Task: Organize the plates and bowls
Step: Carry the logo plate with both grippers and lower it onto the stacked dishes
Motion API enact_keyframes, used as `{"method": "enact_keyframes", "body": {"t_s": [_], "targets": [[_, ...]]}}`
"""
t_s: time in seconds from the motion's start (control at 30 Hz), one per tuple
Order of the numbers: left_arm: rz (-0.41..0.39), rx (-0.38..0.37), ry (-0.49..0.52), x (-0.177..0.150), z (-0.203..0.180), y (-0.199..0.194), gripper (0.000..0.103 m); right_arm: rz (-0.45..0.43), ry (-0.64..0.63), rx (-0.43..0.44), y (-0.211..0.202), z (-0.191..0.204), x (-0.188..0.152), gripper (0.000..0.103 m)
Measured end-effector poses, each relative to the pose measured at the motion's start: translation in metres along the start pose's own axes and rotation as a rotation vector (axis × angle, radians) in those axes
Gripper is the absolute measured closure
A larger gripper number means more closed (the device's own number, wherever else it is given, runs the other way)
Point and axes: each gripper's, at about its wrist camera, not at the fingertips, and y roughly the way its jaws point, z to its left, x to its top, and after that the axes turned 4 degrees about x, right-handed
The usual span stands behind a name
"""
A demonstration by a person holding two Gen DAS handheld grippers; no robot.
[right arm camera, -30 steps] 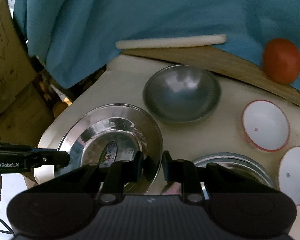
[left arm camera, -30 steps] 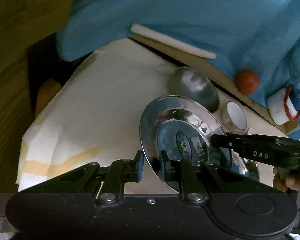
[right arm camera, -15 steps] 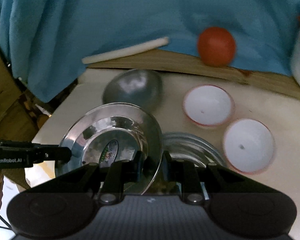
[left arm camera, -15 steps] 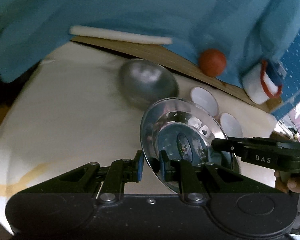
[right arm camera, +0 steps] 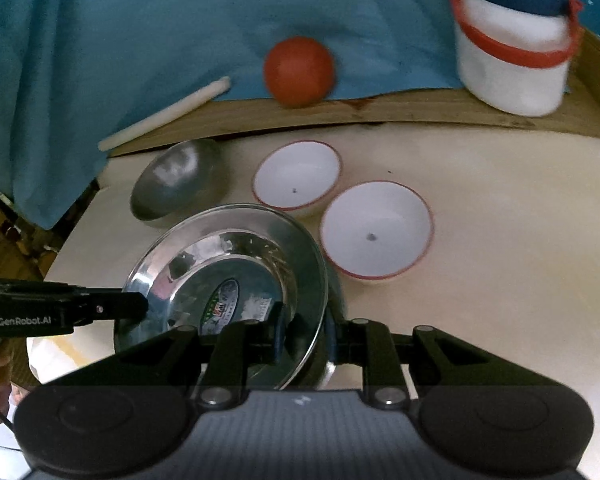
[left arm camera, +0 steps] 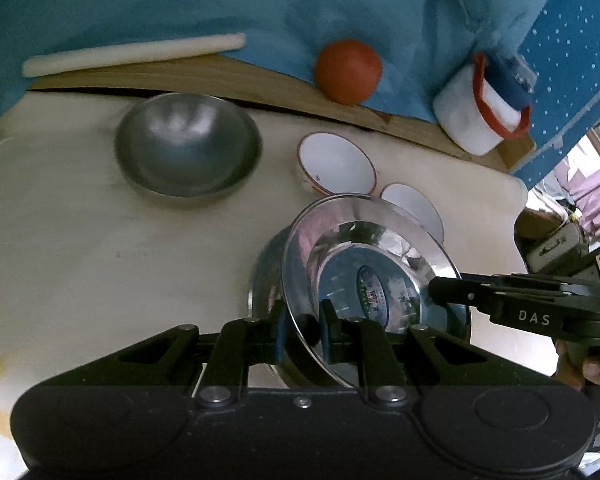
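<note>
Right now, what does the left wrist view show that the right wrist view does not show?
Only the left wrist view: the right gripper from the side, clamped on the shiny plate, and a window at the far right edge. Only the right wrist view: the left gripper from the side, and both white bowls whole. Both: the plate held at opposite rims, the grey metal bowl, the red ball, the white jar.

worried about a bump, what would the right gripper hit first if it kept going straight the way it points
Probably the second steel plate lying on the table right under the shiny steel plate the right gripper clamps by the rim. Depth is hard to judge; the white red-rimmed bowls sit farther off.
</note>
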Motion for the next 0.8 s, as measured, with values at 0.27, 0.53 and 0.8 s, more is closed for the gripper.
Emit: {"method": "enact_keyframes", "body": {"t_s": [0.27,0.53,0.8], "targets": [[0.025,0.023,0.019,0.001,-0.009,0.011,0.085,0.011,0.004,-0.003,0.001,-0.012,-0.004,0.080],[0.037,0.050,0.006,0.001,-0.010,0.015,0.085,0.034,-0.010,0.011,0.008,-0.015,-0.006,0.080],[0.043,0.076,0.004,0.000,-0.010,0.017,0.084,0.058,-0.031,0.025,0.015,-0.015,-0.006,0.080]]}}
